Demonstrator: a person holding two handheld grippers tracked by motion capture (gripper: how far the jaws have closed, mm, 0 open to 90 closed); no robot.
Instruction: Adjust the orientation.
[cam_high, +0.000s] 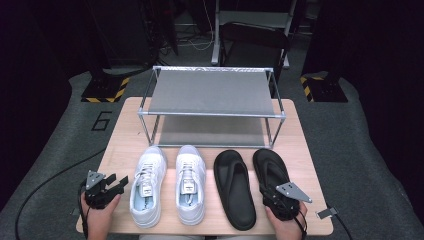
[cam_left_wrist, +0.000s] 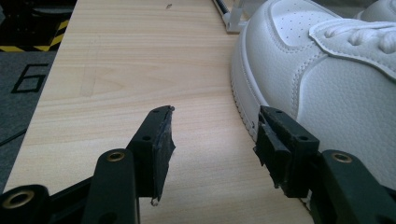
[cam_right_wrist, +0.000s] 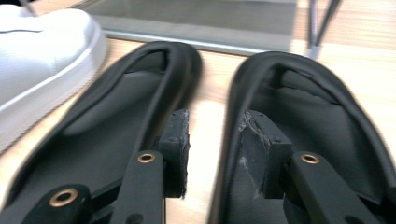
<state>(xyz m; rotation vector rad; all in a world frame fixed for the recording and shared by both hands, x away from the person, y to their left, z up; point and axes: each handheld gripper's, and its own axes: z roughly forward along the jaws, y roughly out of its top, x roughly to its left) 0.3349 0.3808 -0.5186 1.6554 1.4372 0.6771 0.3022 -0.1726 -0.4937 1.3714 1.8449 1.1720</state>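
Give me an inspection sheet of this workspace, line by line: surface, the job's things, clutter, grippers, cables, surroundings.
Surface: light wooden table, bare around the shoes.
Job's things: two-tier metal shoe rack at the far side, both shelves bare; pair of white sneakers and pair of black slippers in a row in front of it, toes toward the rack.
Clutter: nothing seen.
Grippers: left gripper open, over the table beside the left sneaker's sole; right gripper open, its jaws over the gap between the two slippers and the right slipper's inner edge.
Cables: one black cable trails from the left gripper across the floor.
Surroundings: grey floor with a painted 6, yellow-black striped bases, dark equipment behind.
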